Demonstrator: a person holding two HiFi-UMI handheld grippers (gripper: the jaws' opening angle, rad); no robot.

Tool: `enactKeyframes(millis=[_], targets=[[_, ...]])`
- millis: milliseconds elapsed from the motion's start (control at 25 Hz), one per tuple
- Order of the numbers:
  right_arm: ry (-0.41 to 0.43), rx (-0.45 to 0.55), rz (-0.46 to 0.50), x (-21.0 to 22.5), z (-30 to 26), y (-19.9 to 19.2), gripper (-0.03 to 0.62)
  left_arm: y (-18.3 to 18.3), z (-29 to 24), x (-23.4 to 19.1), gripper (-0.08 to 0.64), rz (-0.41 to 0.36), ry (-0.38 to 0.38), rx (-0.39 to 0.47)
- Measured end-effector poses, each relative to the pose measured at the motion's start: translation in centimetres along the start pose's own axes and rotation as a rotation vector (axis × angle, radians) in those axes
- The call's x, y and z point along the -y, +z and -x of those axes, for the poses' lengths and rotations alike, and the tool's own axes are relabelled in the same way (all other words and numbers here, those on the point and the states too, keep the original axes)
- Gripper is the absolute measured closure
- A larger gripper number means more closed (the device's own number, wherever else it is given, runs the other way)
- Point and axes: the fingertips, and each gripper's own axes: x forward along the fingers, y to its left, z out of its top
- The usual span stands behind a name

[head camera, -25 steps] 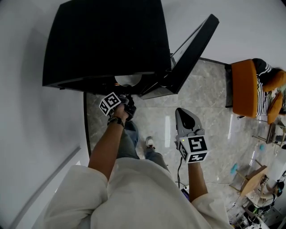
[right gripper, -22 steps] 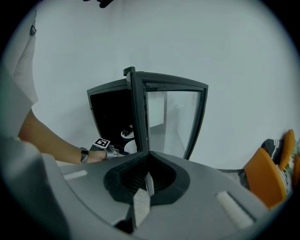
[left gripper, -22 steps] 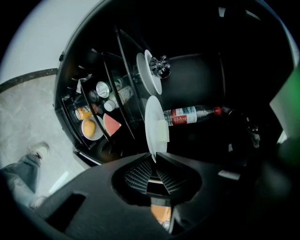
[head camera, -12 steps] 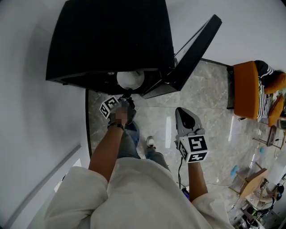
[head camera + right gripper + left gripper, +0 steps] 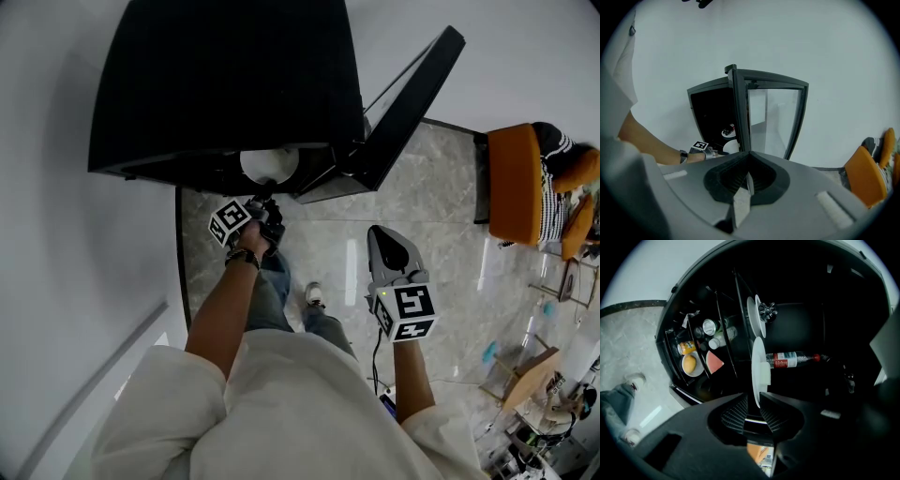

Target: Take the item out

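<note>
A black fridge (image 5: 225,84) stands with its glass door (image 5: 408,103) swung out to the right. A white plate (image 5: 758,366) stands edge-on between the jaws of my left gripper (image 5: 753,399), which are opening; a thin gap shows beside the rim. In the head view the plate (image 5: 270,165) sits at the fridge's front edge, just ahead of the left gripper (image 5: 265,200). My right gripper (image 5: 387,242) hangs shut and empty over the floor, away from the fridge; in its own view the right gripper (image 5: 749,157) faces the door (image 5: 768,112).
Inside lie a drink bottle (image 5: 792,359) and a second plate (image 5: 754,315) carrying something dark. Shelves at the left hold cans, a bowl (image 5: 690,363) and a red slice (image 5: 714,362). An orange chair (image 5: 516,183) with a person stands at right. My shoe (image 5: 314,300) is below.
A little more of the white plate shows below the fridge's top edge than one second ago. The left hand has shifted only slightly. The right gripper has not moved.
</note>
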Motion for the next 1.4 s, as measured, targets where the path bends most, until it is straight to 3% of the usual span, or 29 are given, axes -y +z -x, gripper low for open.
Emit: enactKeyframes(millis=[600, 880, 1240, 1400], targets=[[-0.008, -0.017, -0.012, 0.5, 0.4, -0.7, 0.584, 1.7, -1.4, 0.1, 0.48, -0.002, -0.003, 0.039], [-0.003, -0.016, -0.008, 0.6, 0.7, -0.8, 0.584, 1.8, -1.5, 0.6, 0.526, -0.016, -0.013, 0.047], [0.01, 0.002, -0.002, 0.4, 1.2, -0.9, 0.584, 1.5, -0.5, 2.3, 0.535, -0.001, -0.071, 0.047], [0.026, 0.02, 0.007, -0.1, 1.5, -0.7, 0.584, 1.7, 0.8, 3.5, 0.541, 0.022, -0.117, 0.086]])
